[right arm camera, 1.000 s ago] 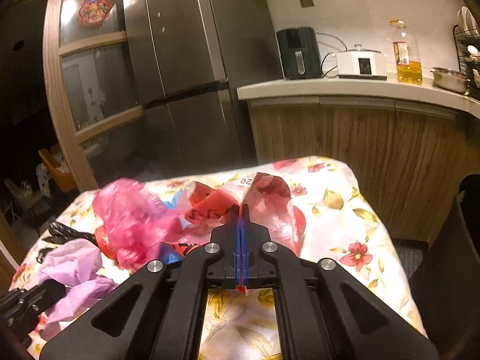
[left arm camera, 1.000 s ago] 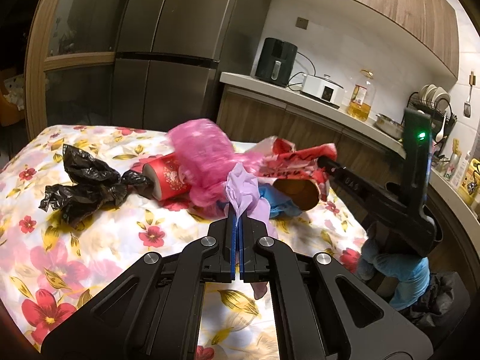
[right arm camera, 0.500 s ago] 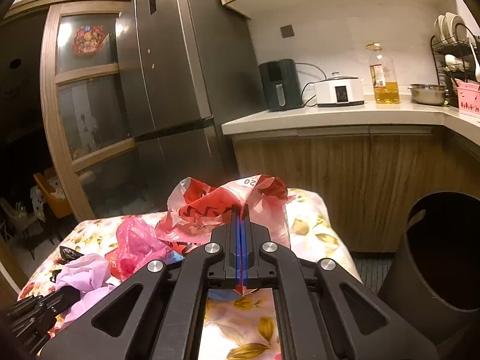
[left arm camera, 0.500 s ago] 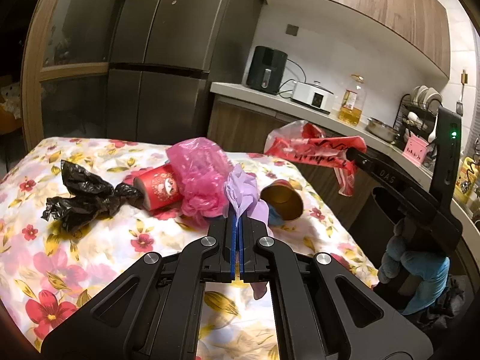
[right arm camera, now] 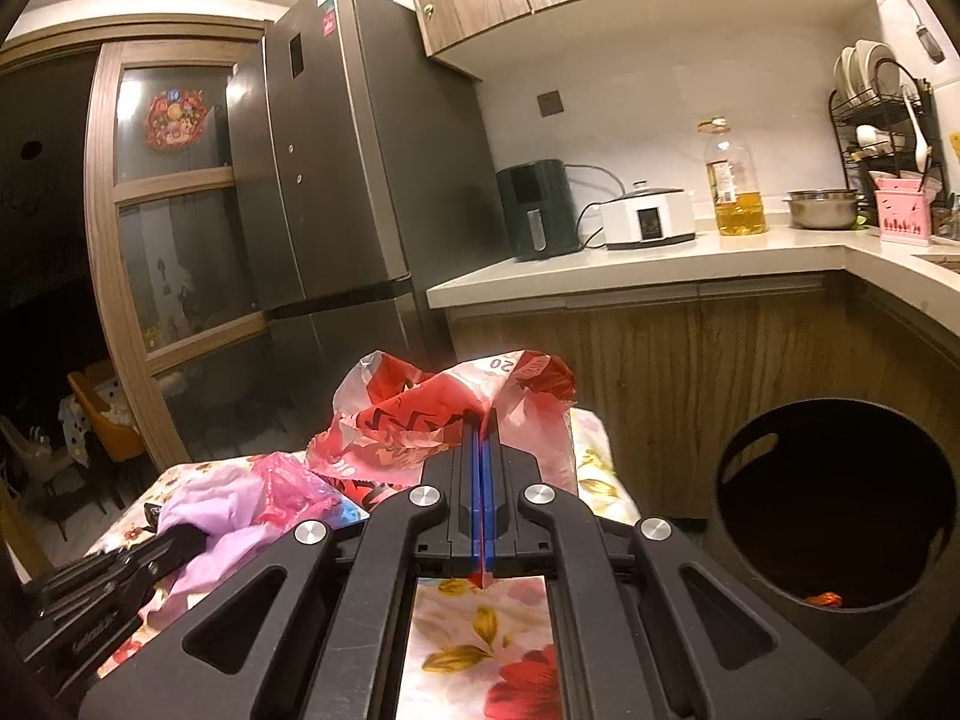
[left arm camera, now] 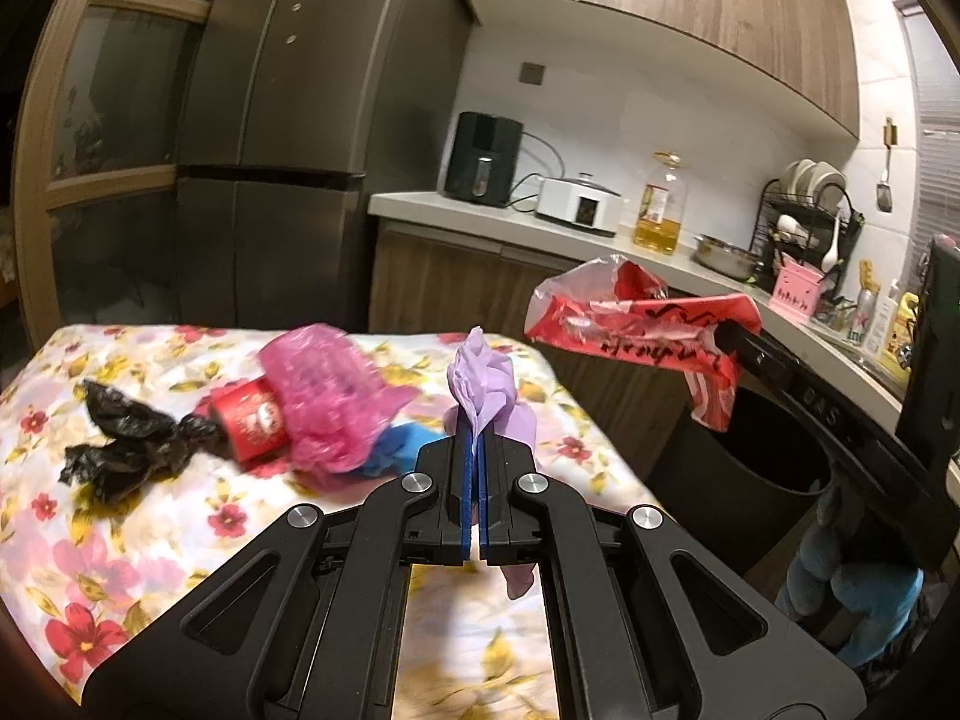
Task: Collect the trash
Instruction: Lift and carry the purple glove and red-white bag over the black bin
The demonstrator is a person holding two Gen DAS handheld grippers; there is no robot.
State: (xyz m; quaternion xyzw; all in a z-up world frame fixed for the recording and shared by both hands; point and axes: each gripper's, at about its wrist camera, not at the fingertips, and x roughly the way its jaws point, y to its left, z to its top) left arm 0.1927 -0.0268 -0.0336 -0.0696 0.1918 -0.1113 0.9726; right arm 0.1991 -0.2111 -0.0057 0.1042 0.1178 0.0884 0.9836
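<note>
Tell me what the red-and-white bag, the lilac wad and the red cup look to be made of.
Red-and-white bag, in the right gripper: thin glossy plastic film, translucent and crinkled.
Lilac wad, in the left gripper: thin plastic film, probably; soft matte folds, could be tissue.
Red cup on the table: likely printed paper; stiff cylinder, low sheen.

Left wrist cam sits low and close over the near edge of the floral-cloth table (left arm camera: 120,516), looking across it toward the grey fridge (left arm camera: 288,120) and the pale kitchen counter (left arm camera: 540,228). Right wrist cam hangs off the table's right edge (right arm camera: 600,480), facing the same fridge (right arm camera: 336,180) and counter (right arm camera: 660,264), so both share those.
</note>
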